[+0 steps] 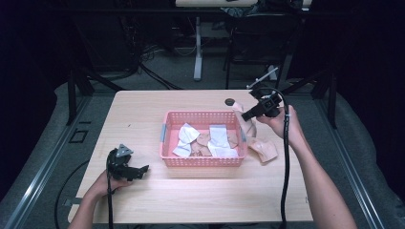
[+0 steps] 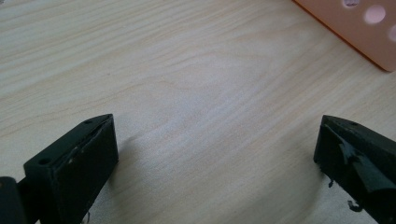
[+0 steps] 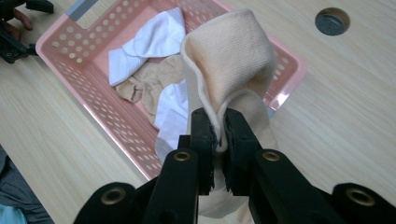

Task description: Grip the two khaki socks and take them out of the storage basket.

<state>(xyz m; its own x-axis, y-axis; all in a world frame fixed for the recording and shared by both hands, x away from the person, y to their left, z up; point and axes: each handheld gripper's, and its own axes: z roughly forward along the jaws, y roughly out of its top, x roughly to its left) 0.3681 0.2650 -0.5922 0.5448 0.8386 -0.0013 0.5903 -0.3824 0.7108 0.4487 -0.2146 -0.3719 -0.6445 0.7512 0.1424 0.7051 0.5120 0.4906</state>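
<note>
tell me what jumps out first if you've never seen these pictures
The pink perforated basket mid-table draws the eye, with white and beige socks heaped inside. Next, the right gripper, shut on a peach sock that it holds above the basket's right end. Another peach sock lies on the table to the basket's right.

beige sock (image 3: 233, 51) | folded over, hanging | above pink basket's (image 3: 84, 77) edge

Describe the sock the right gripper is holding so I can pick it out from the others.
Start at the pink basket mid-table and go to its right end, where the right gripper is shut on a peach sock. It hangs off the table by its white-lined cuff. The other peach sock lies flat on the table, and the white socks sit inside the basket.
</note>
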